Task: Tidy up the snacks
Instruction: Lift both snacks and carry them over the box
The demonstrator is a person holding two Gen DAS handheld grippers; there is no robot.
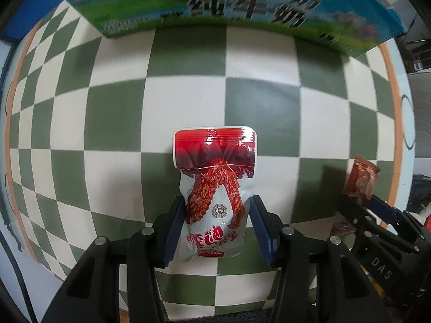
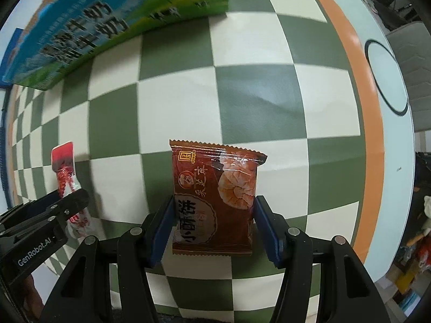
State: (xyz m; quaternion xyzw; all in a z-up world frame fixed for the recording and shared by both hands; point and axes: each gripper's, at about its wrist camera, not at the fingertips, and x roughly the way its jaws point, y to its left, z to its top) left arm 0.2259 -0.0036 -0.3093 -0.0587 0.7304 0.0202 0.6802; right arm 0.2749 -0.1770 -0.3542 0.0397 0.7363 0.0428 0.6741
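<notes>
Left wrist view: a red-and-white snack pouch [image 1: 215, 188] is being clamped by the left gripper [image 1: 216, 226] above the checkered desk [image 1: 113, 123] — slipping is a risk, the film being glossy.

Right wrist view: a brown biscuit packet [image 2: 215, 202] is being pinched by the right gripper [image 2: 214, 226] — a clash with the milk carton [image 2: 107, 18] beyond is possible.

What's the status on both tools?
Left tool shut on red-white pouch. Right tool shut on brown packet. Both lifted off checkered cloth. Milk box ahead, path clear.

Glossy crinkled plastic snack pouch [image 1: 215, 188], shiny brown foil-like packet [image 2: 215, 199], smooth matt checkered tablecloth [image 1: 186, 102].
</notes>
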